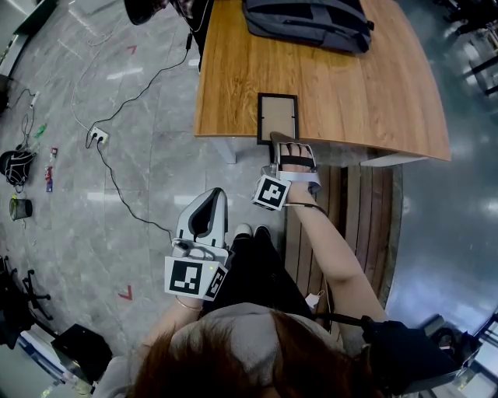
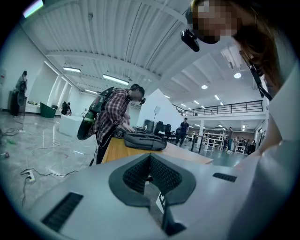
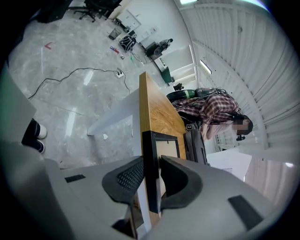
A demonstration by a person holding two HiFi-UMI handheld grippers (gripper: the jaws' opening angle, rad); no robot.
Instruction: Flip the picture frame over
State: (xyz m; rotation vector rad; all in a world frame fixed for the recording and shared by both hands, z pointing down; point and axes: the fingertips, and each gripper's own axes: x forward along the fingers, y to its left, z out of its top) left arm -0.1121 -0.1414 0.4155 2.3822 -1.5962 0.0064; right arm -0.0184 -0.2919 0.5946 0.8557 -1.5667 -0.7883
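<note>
At the near edge of the wood-grain table (image 1: 233, 78) lies the picture frame (image 1: 278, 116), a thin black rectangular rim around a flat tan panel. The right gripper (image 1: 289, 144) clamps the frame's near rim between its ribbed dark pads, one on each face. The left gripper (image 1: 210, 198) hangs back over the person's lap, its grey jaws closed tip to tip on nothing. A soft grey bag (image 1: 307, 23) sits at the table's far side.
</note>
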